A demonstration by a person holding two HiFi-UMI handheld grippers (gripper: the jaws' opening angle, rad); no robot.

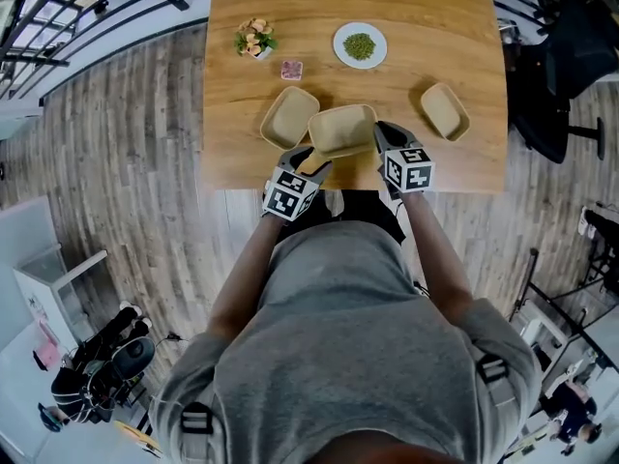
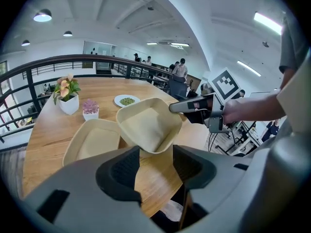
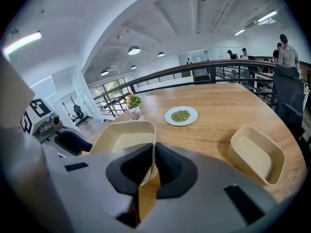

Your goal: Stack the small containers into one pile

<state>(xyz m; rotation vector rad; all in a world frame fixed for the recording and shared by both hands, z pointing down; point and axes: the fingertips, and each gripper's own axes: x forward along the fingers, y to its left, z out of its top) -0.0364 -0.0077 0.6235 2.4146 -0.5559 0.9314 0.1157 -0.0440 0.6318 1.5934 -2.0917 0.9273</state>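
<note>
Three beige containers are on or over the wooden table. The middle container is tilted and lifted off the table, with my right gripper shut on its right rim. In the right gripper view that rim wall is pinched between the pads of the right gripper. My left gripper is open just below the container's near left corner. In the left gripper view the lifted container hangs just above the gap of the left gripper, untouched. A second container lies left of it, a third container to the right.
A white plate of green beans, a potted plant and a small pink pot stand further back. The table's near edge runs right below both grippers. A black office chair stands to the right of the table.
</note>
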